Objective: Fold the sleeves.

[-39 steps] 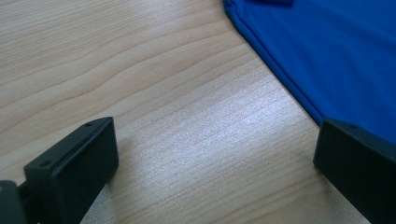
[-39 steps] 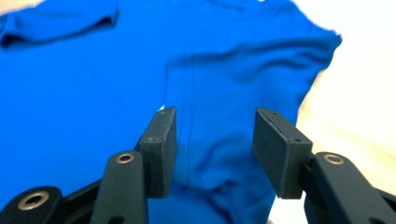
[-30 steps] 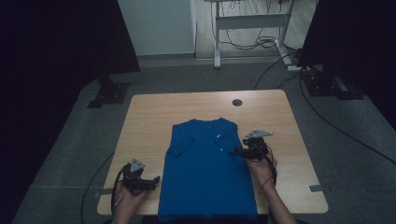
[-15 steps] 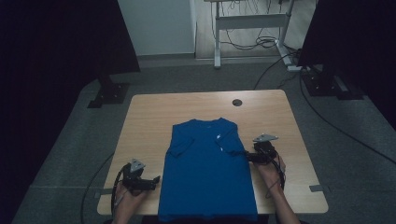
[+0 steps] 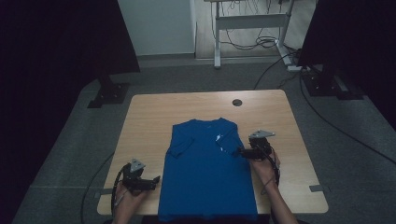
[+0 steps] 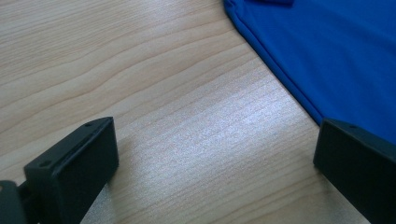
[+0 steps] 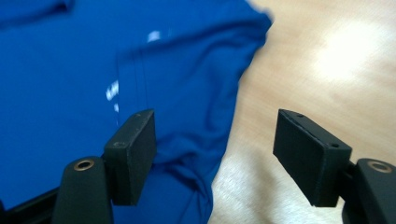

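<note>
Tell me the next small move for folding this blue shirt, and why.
Probably bring the left gripper in to the blue cotton T-shirt's near edge. Its jaws stand open over the bare wooden table, just beside the hem. The right gripper, jaws just opened, has the folded sleeve's edge loose between them.

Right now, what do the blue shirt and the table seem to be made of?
The shirt looks like soft knit fabric, probably cotton or a blend: matte, with wrinkles and stitched hems. The table looks like light wood or wood laminate: visible grain and a slight sheen.
</note>
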Demonstrator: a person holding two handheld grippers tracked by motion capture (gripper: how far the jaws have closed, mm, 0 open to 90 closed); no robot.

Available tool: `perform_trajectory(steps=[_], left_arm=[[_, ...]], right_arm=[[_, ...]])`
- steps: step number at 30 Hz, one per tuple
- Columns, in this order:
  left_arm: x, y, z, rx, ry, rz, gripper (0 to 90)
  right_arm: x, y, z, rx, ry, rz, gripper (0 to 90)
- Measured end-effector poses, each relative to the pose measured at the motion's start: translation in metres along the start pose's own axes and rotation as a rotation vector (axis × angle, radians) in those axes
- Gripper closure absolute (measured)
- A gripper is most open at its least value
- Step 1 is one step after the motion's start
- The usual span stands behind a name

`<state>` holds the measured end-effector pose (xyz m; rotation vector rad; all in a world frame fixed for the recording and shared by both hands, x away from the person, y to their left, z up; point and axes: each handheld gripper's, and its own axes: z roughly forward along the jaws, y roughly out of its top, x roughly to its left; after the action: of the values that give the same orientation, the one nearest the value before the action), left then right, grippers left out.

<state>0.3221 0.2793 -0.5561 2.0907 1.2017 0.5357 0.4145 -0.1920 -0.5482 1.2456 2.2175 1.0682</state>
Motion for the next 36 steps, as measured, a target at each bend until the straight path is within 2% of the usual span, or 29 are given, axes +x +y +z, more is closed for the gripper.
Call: perform_trajectory(steps=[2, 4, 12, 15, 19, 27, 36], left_arm=[[0.0, 0.0, 0.0, 0.0, 0.0, 0.0, 0.0], [0.0, 0.0, 0.0, 0.0, 0.0, 0.0, 0.0], [0.0, 0.0, 0.0, 0.0, 0.0, 0.0, 0.1], [0.0, 0.0, 0.0, 0.0, 0.0, 0.0, 0.0], [0.0, 0.0, 0.0, 0.0, 0.0, 0.0, 0.0], [0.0, 0.0, 0.0, 0.0, 0.0, 0.0, 0.0], [0.0, 0.0, 0.0, 0.0, 0.0, 0.0, 0.0]], right_arm=[[0.001, -0.004, 0.005, 0.037, -0.009, -0.021, 30.0], [0.0, -0.006, 0.005, 0.027, 0.001, -0.003, 30.3], [0.0, -0.004, 0.0, 0.016, 0.011, 0.0, 25.5], [0.001, -0.002, -0.004, 0.011, 0.034, 0.006, 21.8], [0.002, -0.002, -0.012, 0.005, 0.042, 0.004, 17.9], [0.004, -0.002, -0.028, -0.015, 0.037, -0.006, 11.0], [0.001, -0.009, -0.047, -0.024, 0.024, -0.002, 9.7]])
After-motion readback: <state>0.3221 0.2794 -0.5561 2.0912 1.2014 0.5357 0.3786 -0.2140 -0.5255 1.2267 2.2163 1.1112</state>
